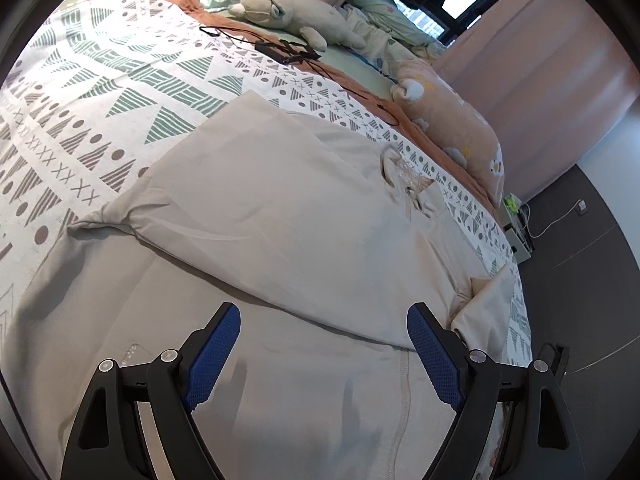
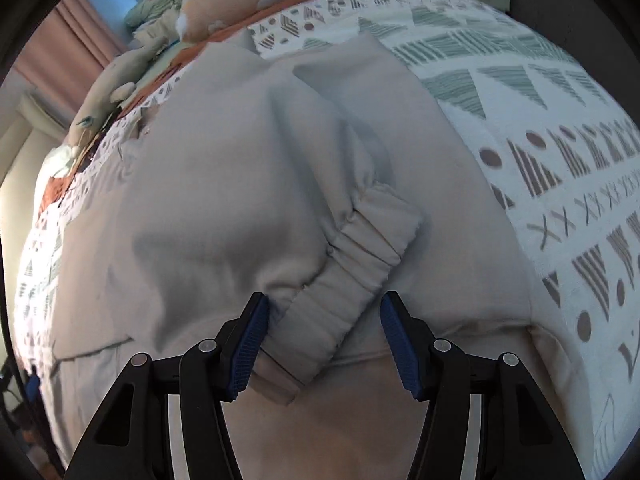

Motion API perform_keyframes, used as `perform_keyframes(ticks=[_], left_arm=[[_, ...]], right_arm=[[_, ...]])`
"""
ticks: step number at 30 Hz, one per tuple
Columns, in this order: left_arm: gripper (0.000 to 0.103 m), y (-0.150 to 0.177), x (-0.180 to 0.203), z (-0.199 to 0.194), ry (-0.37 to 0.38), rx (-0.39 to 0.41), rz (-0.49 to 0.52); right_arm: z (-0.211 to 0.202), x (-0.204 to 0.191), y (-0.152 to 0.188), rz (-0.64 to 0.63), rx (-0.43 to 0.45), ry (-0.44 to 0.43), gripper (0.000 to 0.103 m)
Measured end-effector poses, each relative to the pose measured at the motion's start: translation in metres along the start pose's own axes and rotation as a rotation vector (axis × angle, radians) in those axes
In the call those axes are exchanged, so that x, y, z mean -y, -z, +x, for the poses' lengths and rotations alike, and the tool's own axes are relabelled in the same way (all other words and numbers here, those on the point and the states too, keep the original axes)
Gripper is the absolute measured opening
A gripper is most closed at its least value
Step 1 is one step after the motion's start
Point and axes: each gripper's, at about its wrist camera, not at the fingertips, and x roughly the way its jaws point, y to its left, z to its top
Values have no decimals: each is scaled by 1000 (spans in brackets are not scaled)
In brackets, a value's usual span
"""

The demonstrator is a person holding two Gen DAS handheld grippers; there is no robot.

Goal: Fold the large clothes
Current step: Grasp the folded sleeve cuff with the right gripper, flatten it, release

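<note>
A large beige zip jacket lies spread on the patterned bedspread, with one sleeve folded across its body. My left gripper is open and empty, just above the jacket's lower front near the zip. In the right wrist view the jacket fills the middle, and the sleeve's ribbed elastic cuff lies on top of it. My right gripper is open, its blue pads either side of the cuff's near end, not clamped on it.
Plush toys and a pink pillow lie along the far side of the bed, with a black cable and adapter. The bed edge drops to a dark floor on the right. Pink curtains hang behind.
</note>
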Motion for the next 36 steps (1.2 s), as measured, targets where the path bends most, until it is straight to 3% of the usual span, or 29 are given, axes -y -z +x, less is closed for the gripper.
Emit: perform_keyframes(ticks=[1,4,15,21,27,29,30,33,34,36], left_arm=[[86,0,-1,0,0,-3,-2],[86,-1,-3,0,4,-3,-11],[86,-7,-16,-13,-2,31,-41],[86,-16,-32,-24,-5,63,-89],[86,-24,-51,-27,-15,65,-140],[86,-25,-54,-26,-22,61,-144],[86,-25,-55,-27,-26,61,-145],[86,-26,-58,-27,-33,61,-147],[86,-27,-58,-27,-34,61,-148],[86,-27,-57,-27,-39,59,-142]], right_arm=[[-1,-6,-1,-30,7,7,33],[-9,-20,-8,-61,15,-43,10],[-96,-131,-24,-280,179,-193,6],[-104,-205,-14,-374,190,-267,6],[-87,-260,0,-407,162,-324,6],[-77,-274,5,-411,128,-338,8],[-71,-280,7,-413,98,-349,16],[-62,-288,16,-425,61,-409,60],[-64,-287,20,-433,78,-408,67],[-67,-281,23,-447,98,-388,67]])
